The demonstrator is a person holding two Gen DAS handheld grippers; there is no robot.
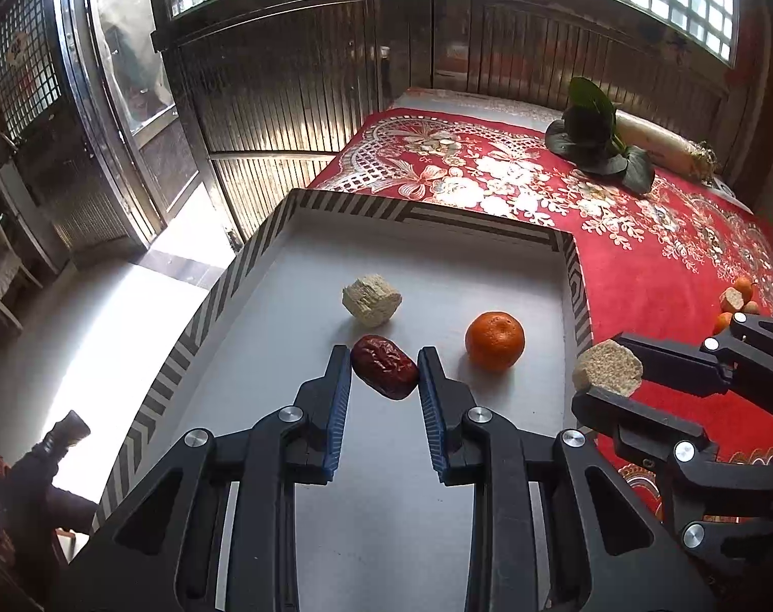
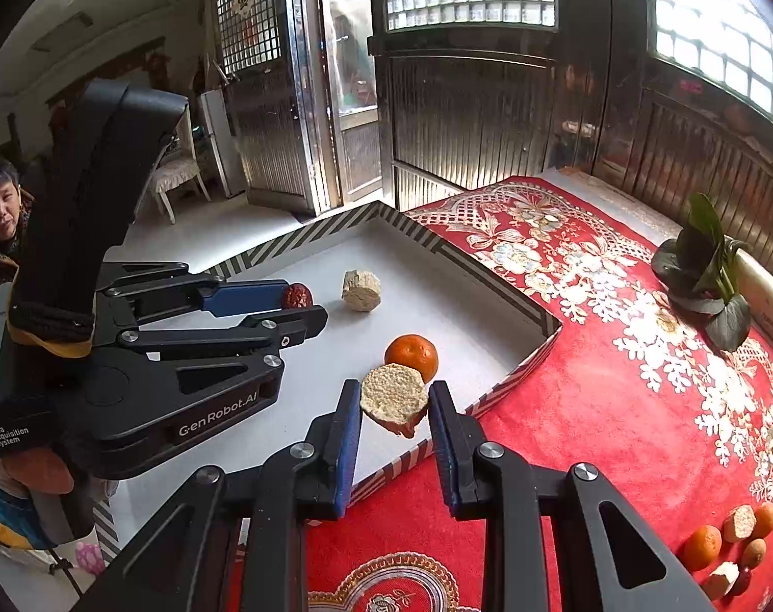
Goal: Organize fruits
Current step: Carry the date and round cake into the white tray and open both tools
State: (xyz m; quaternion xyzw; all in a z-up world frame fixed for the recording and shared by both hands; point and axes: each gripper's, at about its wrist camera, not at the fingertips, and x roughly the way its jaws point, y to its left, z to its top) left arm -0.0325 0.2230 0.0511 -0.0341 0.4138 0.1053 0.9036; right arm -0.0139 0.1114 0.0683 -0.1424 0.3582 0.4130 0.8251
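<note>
Blue-padded left gripper [image 1: 384, 372] nearest us, angled down over the white tray [image 1: 305, 214], jaws clamped on a red date [image 1: 385, 366]. Right gripper [image 2: 394, 403] tilts over the tray's corner, gripping a tan chunk [image 2: 394, 395]. We note a mandarin [image 1: 494, 340] and another chunk [image 1: 371, 301] lying inside the tray; leafy greens [image 2: 702, 265] well beyond it on the red cloth [image 2: 616, 408].

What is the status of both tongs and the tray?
Left tongs shut on red date. Right tongs shut on beige chunk. Tray path clear.
</note>
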